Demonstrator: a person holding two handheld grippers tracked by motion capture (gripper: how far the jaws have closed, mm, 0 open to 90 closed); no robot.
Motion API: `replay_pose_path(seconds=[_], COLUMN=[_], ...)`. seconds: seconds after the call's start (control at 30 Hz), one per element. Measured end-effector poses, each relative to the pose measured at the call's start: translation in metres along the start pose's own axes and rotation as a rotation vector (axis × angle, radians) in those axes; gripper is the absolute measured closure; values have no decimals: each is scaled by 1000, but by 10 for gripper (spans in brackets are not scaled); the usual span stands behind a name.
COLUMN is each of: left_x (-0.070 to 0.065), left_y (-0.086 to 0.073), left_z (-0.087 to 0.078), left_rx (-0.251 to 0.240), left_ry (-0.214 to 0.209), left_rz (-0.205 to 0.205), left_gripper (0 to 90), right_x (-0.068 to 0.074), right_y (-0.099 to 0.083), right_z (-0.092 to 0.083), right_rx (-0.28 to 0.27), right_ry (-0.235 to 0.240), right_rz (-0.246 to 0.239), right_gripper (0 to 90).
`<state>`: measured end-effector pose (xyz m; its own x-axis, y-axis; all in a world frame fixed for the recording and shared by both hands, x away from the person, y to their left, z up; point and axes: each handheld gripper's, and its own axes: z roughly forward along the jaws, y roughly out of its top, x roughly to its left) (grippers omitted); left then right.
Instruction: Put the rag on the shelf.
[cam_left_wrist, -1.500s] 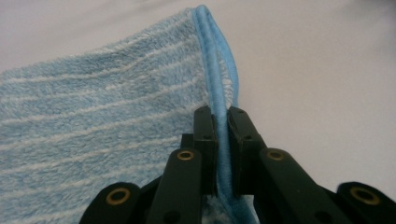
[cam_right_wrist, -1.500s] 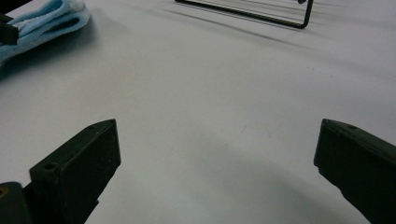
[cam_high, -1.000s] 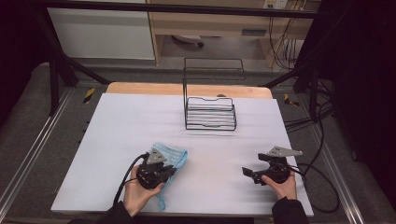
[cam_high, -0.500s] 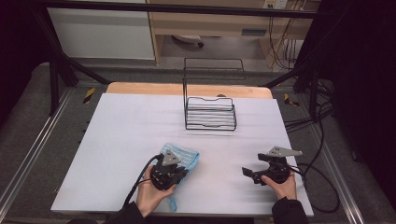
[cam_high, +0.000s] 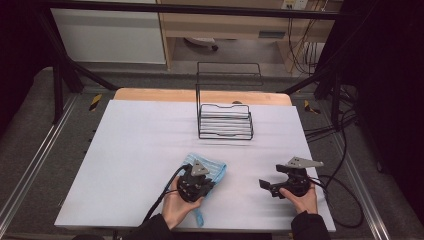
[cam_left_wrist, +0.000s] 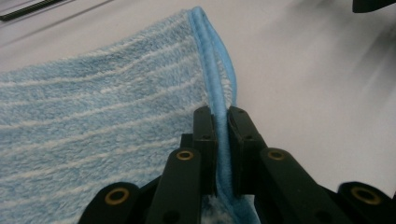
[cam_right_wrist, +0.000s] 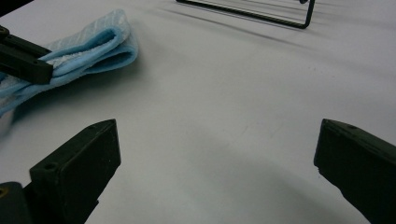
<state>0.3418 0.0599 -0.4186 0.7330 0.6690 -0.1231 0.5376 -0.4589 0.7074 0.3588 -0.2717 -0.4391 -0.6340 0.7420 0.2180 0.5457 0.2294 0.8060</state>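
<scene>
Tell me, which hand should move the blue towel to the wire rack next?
Probably the left. The left gripper is already shut on the towel by its folded edge. The right gripper stands open over bare table, apart from the towel. The wire rack lies ahead of both.

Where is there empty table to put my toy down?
The widest bare stretch of table runs left of the wire rack, above the blue towel. A smaller gap lies between the towel and the right gripper. It is crowded near the front edge, where the left gripper pinches the towel.
</scene>
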Motion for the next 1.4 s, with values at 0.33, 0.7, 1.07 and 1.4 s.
replay_pose_path(seconds=[0.33,0.7,1.07,1.4], left_x=[-10,-9,19,73], left_y=[3,4,9,-12], left_z=[19,19,-25,-56], left_rx=[19,33,16,3], left_ry=[-10,-82,-60,-19], left_rz=[22,56,134,54], left_gripper=[813,676,381,299], right_x=[0,0,1,1], right_y=[0,0,0,-1], right_z=[0,0,0,1], right_rx=[-2,0,2,8], right_ry=[2,1,0,-6], right_rz=[2,0,4,10], right_gripper=[11,11,12,14])
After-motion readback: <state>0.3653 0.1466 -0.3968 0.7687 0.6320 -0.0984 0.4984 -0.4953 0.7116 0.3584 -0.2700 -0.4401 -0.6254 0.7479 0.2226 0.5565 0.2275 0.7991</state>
